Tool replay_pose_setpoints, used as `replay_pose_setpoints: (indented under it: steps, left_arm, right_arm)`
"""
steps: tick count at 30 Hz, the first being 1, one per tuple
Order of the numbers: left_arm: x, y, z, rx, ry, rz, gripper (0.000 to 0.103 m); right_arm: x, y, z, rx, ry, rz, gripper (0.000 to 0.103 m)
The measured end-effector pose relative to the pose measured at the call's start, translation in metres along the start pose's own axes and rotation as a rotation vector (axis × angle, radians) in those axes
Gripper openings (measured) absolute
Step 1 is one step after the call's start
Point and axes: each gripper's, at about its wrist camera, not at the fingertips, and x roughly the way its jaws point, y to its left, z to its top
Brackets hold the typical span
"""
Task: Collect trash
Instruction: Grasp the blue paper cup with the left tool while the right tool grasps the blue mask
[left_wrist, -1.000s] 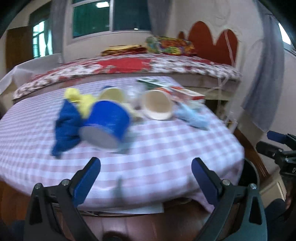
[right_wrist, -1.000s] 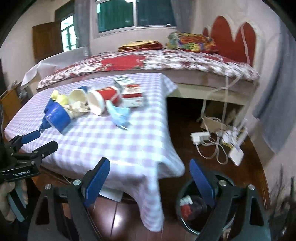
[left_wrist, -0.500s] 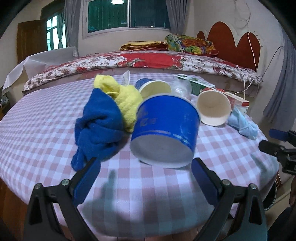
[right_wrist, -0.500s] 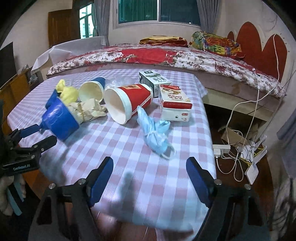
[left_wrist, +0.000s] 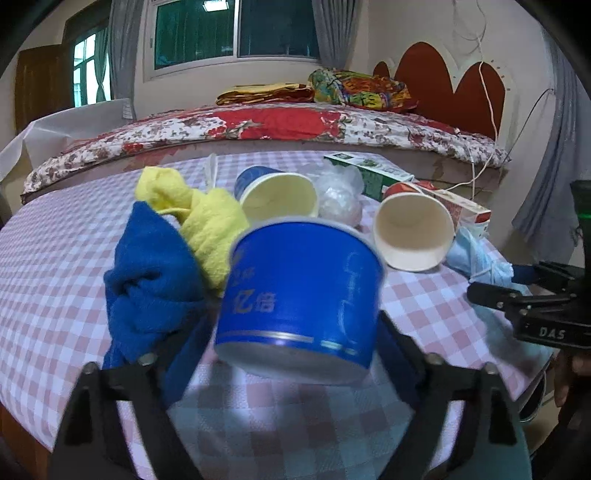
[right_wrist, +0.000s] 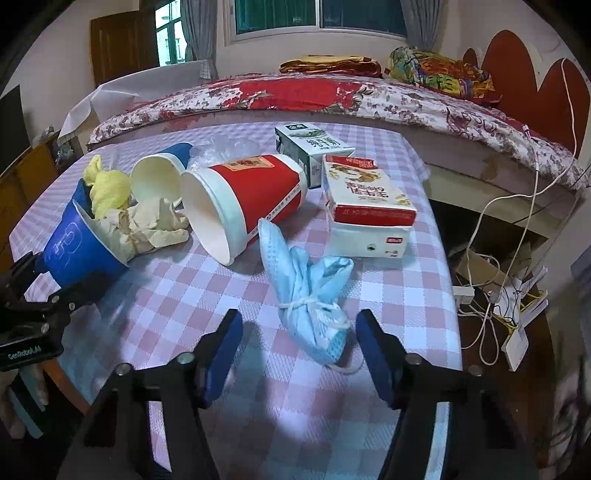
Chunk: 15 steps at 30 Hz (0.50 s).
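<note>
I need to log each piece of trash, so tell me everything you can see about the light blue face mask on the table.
The face mask is pale blue pleated fabric, crumpled into a bundle and tied round the middle with its white ear loops. It lies on the checked tablecloth near the table's edge, just below the red cup, partly between the right gripper fingers, which haven't touched it.

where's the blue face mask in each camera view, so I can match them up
Left wrist: the blue face mask lies at the right edge of the table, just right of the red cup.
Right wrist: it lies bottom centre, between the open jaws of the right gripper.
Shared landmark: the red cup.
</note>
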Motion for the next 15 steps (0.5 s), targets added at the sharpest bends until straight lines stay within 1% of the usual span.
replay_pose_setpoints:
  steps: [1, 3, 4, 11, 15]
  left_arm:
    - [-0.001, 0.000, 0.000, -0.001, 0.001, -0.004, 0.078]
    - [-0.003, -0.001, 0.000, 0.001, -0.004, -0.005, 0.078]
    - [-0.005, -0.002, 0.000, 0.001, -0.007, -0.007, 0.077]
    - [-0.023, -0.005, 0.001, -0.002, -0.034, -0.001, 0.077]
    - [-0.030, -0.007, -0.002, -0.003, -0.030, 0.002, 0.077]
  right_arm:
    - [0.000, 0.000, 0.001, -0.002, 0.000, 0.001, 0.056]
    - [0.000, 0.001, 0.002, 0.000, 0.003, 0.011, 0.034]
    - [-0.001, 0.001, 0.002, -0.001, 0.005, 0.016, 0.028]
    - [-0.023, 0.005, -0.006, -0.006, -0.052, 0.027, 0.026]
    - [-0.031, 0.004, -0.010, -0.002, -0.059, 0.030, 0.026]
